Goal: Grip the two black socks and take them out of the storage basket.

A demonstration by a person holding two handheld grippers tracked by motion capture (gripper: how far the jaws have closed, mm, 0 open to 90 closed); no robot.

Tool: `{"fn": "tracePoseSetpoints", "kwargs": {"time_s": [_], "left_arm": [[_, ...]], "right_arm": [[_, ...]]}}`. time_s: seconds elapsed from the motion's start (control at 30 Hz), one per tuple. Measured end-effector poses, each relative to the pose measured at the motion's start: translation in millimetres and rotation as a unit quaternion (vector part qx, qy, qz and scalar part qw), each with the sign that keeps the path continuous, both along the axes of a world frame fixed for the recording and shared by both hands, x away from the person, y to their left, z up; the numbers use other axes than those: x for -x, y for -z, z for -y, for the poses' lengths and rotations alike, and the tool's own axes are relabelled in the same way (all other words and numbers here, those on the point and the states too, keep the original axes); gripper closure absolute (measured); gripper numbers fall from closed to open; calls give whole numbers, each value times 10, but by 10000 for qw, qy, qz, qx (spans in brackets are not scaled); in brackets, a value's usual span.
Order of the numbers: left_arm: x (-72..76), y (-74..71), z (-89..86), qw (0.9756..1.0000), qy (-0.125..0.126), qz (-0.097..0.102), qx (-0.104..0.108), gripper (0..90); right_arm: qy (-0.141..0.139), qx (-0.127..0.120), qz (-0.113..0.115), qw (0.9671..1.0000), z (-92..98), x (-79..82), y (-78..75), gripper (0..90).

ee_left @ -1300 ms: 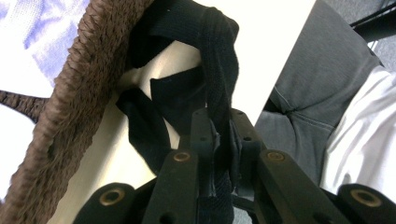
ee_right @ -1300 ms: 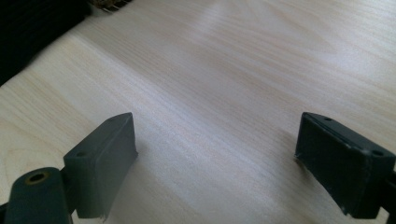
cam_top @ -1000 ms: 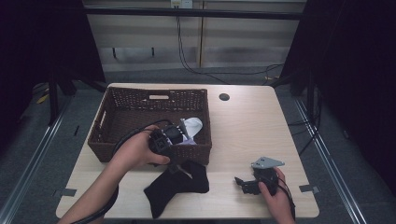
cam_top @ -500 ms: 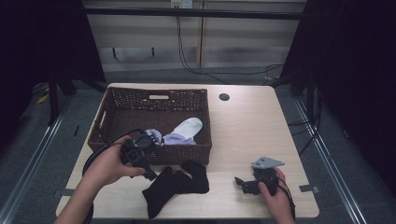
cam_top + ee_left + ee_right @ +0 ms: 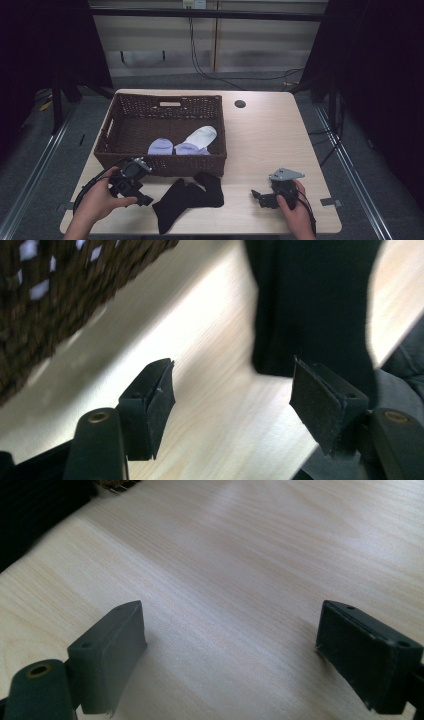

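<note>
Here the black sock [image 5: 187,199] lies crumpled on the table [image 5: 260,135], just in front of the basket [image 5: 162,165] and between the two hands. It is the one sock not yet in the basket, where a white sock [image 5: 202,135] and two lilac ones [image 5: 161,146] already lie. The left gripper [image 5: 145,200] sits low by the sock's left end, pointing at it; its jaws have just been opening and now stand fairly wide, with only bare wood between them and the dark cloth just ahead and to one side in the left gripper view [image 5: 310,305]. The right gripper [image 5: 257,196] rests on the table well to the sock's right, jaws spread wide, holding nothing. The step in hand looks like the reach for the black sock. Next, I judge, the left gripper must slide forward until a fold of cloth sits between the pads, close firmly, then lift high enough to clear the basket's near wall.
</note>
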State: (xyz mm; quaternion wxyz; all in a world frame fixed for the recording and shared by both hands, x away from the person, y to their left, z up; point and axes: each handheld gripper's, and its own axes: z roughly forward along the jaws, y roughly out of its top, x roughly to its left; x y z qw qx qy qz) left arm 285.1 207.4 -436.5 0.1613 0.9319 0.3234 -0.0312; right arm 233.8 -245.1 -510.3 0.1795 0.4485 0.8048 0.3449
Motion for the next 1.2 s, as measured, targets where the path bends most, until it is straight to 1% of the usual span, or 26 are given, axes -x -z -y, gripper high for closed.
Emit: {"fn": "tracePoseSetpoints", "kwargs": {"time_s": [0.03,0.07,0.13,0.23,0.3,0.33,0.43,0.53,0.57,0.6,0.63,0.67,0.7,0.73,0.77,0.8,0.87,0.9,0.93,0.97,1.03,1.2], "left_arm": [[5,69,-46,9999,-47,49,81,325],[5,69,-46,9999,-47,49,81,320],[9,133,-78,9998,-108,97,99,317],[8,234,-113,9995,-177,226,103,310],[-2,297,-137,9990,-247,322,160,292],[-6,320,-144,9988,-308,345,184,286],[-14,371,-154,9982,-294,485,213,260],[-1,390,-161,9971,-333,634,268,258],[5,405,-179,9958,-337,806,276,254],[12,419,-188,9951,-348,876,306,247],[12,419,-188,9951,-348,876,306,241],[18,432,-198,9941,-388,973,297,232],[19,447,-211,9926,-392,1112,281,232],[18,464,-231,9918,-421,1150,356,185],[24,483,-248,9905,-473,1199,468,169],[34,501,-267,9889,-519,1280,549,169],[59,539,-296,9842,-579,1516,702,153],[73,553,-308,9831,-626,1514,823,152],[80,566,-321,9815,-625,1577,890,152],[89,576,-331,9805,-623,1615,933,151],[93,584,-339,9792,-633,1655,985,151],[95,582,-335,9794,-648,1662,949,150]], "right_arm": [[2,-1,-2,10000,0,0,0,114],[2,-1,-2,10000,0,0,0,114],[1,0,-1,10000,0,0,0,114],[4,-3,-1,10000,-1,0,0,114],[4,-4,-2,10000,-1,0,0,114],[5,-4,-3,10000,-1,0,0,114],[5,-4,-2,10000,-1,0,0,114],[0,-1,1,10000,-1,0,0,114],[3,-4,-1,10000,-1,0,0,114],[2,-2,0,10000,-1,0,0,114],[2,-2,0,10000,-1,0,0,114],[5,-5,-3,10000,-1,1,0,114],[5,-5,-3,10000,-1,1,0,114],[3,-1,-2,10000,0,0,0,114],[2,0,0,10000,0,0,0,114],[2,0,0,10000,0,0,0,114],[3,-1,-1,10000,0,0,0,114],[2,-1,0,10000,0,0,0,114],[4,-2,-3,10000,-1,1,0,114],[6,-6,-1,10000,-1,1,0,114],[7,-5,-3,10000,-1,1,0,114],[5,-3,-2,10000,-1,1,0,114]]}}
